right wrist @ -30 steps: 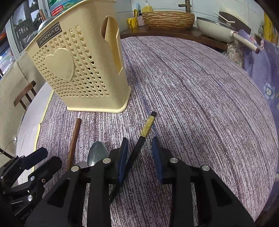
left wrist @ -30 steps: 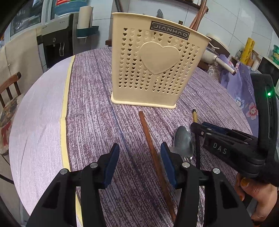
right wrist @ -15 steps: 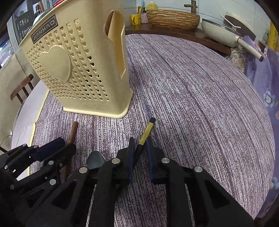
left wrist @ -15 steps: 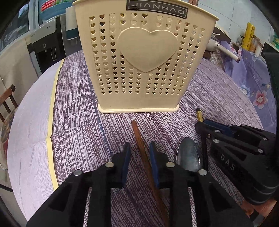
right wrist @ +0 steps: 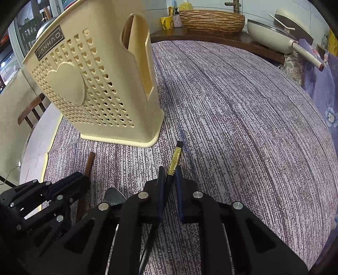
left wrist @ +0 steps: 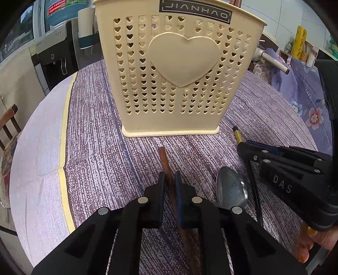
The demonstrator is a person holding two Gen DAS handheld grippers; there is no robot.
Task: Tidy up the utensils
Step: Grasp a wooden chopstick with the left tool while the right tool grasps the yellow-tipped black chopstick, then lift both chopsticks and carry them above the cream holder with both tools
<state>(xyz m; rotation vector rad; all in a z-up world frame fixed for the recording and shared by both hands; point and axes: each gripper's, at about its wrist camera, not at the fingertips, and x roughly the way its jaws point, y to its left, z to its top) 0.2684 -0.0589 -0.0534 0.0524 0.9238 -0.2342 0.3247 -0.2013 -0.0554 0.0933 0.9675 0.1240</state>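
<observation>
A cream utensil holder (left wrist: 179,74) with heart holes stands upright on the purple tablecloth; it also shows in the right wrist view (right wrist: 95,91). My left gripper (left wrist: 169,179) is shut on a brown wooden chopstick (left wrist: 163,157) that lies in front of the holder. My right gripper (right wrist: 170,175) is shut on a black chopstick with a gold band (right wrist: 175,159), also seen from the left wrist (left wrist: 237,134). A metal spoon (left wrist: 231,188) lies between the two chopsticks. Brown utensils stand inside the holder.
A round table with a purple cloth (right wrist: 243,105) has a yellow-edged border (left wrist: 63,127) at left. A woven basket (right wrist: 211,20) and a white pan (right wrist: 270,36) sit on a shelf behind. A wooden chair (left wrist: 8,122) stands left.
Both grippers moved forward toward the holder and closed: the left on the brown chopstick, the right on the black one.
</observation>
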